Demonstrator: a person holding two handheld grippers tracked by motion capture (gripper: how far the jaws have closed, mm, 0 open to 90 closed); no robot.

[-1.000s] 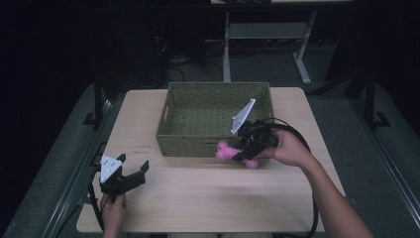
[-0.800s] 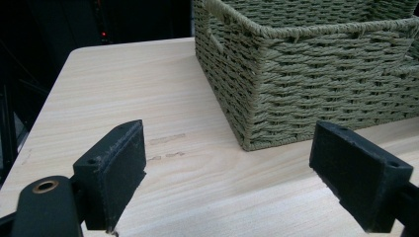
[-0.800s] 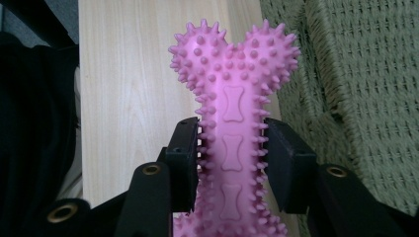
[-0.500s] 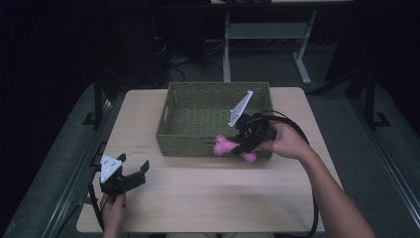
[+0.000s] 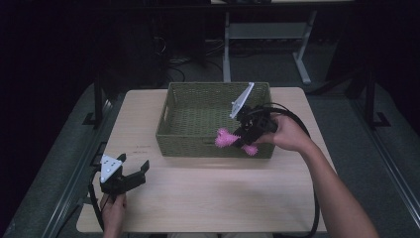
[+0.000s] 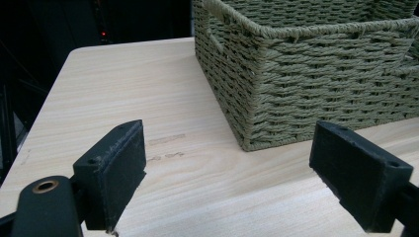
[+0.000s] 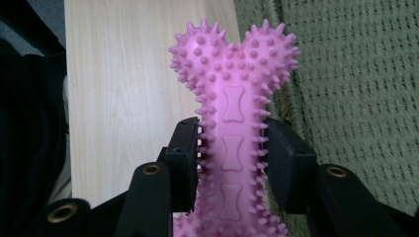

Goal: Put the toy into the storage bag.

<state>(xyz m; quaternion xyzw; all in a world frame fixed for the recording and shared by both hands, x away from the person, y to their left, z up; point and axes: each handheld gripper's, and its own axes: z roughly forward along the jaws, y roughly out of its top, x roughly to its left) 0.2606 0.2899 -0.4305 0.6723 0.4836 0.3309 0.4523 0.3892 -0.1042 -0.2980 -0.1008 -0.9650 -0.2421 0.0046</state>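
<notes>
Right tool: the right tool [image 5: 243, 138] is clamped on the shaft of a pink spiky bone-shaped chew toy [image 5: 229, 141]; in the right gripper view the two black pads press the toy [image 7: 232, 113] from either side, with its knobbed end standing clear above them.
Toy's place: held in the air over the near wall of the woven basket [image 5: 208, 147], towards that wall's right end; one knobbed end points over the basket's inside, the other hangs out over the counter [image 5: 218, 198] on the near side.
Right hand: the hand [image 5: 287, 133] grips the tool from the right, and the grey three-cornered plate [image 5: 241, 101] stands tilted above the basket's inside.
Left tool: the left tool [image 5: 130, 174] sits low at the near left corner of the counter, jaws spread wide with nothing between them; in the left gripper view the pads frame bare wood.
In the way: the basket's near wall is directly under the toy; the basket's near left corner [image 6: 247, 133] stands ahead of the left tool, well apart from it.
Around: a black cable [image 5: 313, 163] trails from the right tool past the forearm; a light table frame [image 5: 262, 30] stands on the floor beyond the counter.
</notes>
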